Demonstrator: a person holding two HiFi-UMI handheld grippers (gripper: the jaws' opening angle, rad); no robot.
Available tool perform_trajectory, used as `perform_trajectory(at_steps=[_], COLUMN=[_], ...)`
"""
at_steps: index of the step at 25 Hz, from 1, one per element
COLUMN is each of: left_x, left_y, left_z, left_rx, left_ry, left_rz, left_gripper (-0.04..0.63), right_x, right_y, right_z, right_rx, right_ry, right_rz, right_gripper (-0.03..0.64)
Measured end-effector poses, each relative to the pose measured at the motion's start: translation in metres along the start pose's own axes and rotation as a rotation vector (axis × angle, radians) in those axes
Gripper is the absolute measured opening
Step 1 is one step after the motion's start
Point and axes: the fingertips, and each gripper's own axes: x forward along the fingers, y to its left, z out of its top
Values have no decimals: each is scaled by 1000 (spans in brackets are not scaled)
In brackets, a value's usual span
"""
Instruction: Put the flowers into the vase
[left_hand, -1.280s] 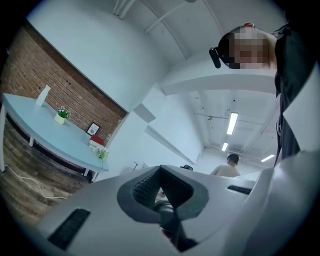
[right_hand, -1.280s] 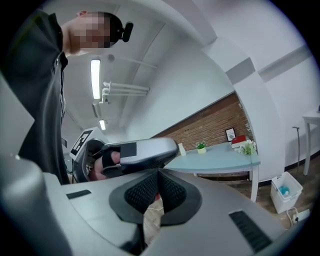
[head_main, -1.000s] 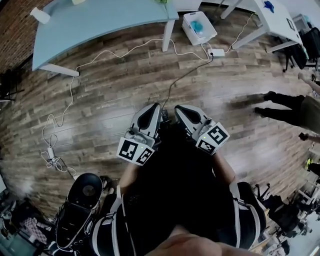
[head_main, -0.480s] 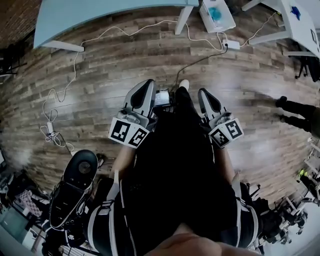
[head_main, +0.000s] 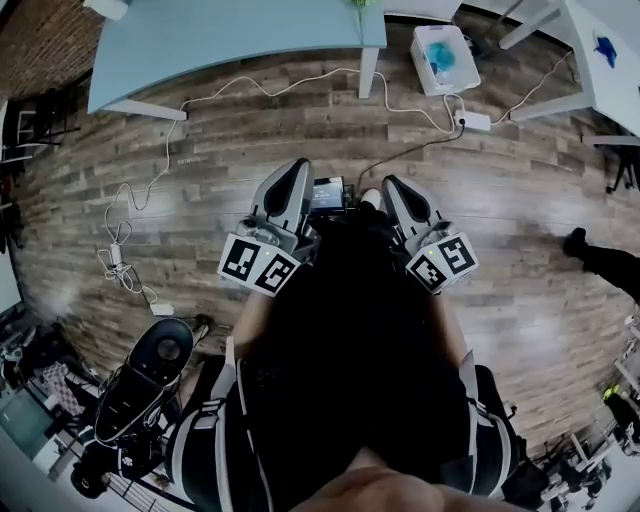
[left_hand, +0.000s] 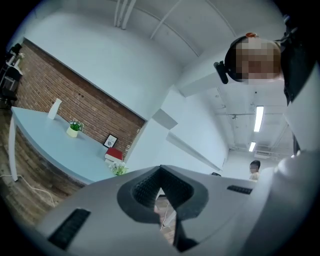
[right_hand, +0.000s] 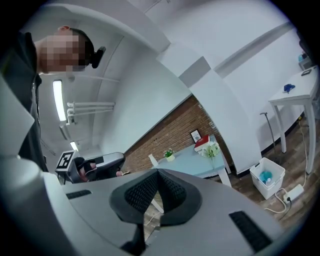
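White flowers (right_hand: 211, 150) with green leaves stand on the pale-blue table (right_hand: 187, 162), well apart from the left gripper (left_hand: 160, 172) and right gripper (right_hand: 157, 172), both clenched on nothing.

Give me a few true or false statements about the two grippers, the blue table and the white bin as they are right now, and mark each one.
1. The left gripper and the right gripper both have their jaws together with nothing between them. True.
2. The left gripper holds a flower. False: it is empty; the flowers stand on the blue table.
3. The blue table stands by a brick wall. True.
4. The white bin sits on top of the blue table. False: it stands on the wooden floor beside the table.
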Motion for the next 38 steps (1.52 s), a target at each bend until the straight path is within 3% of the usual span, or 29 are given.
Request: perform_trajectory(at_steps=[8,15,24,33,38], left_x=[43,68,144,181,190], left_y=[-7,40,127,190,215], left_z=[-9,-1,42,70,71], left_rx=[53,-11,-63,-96,-151], left_ry=[51,37,25,79,81], left_rz=[19,70,11,-124,-115], left_gripper=[15,15,15,15,15], right_x=[11,46,150,232,251], right_y=[-42,-73,-101,-113,-120], right_z=[5,12,55,68,71], right_rx=[38,39,-7,-9,4], right_ry=[20,64,87,101,119], right_rz=[13,-27,-104,-191,-222], right_gripper=[17,17,17,17,17])
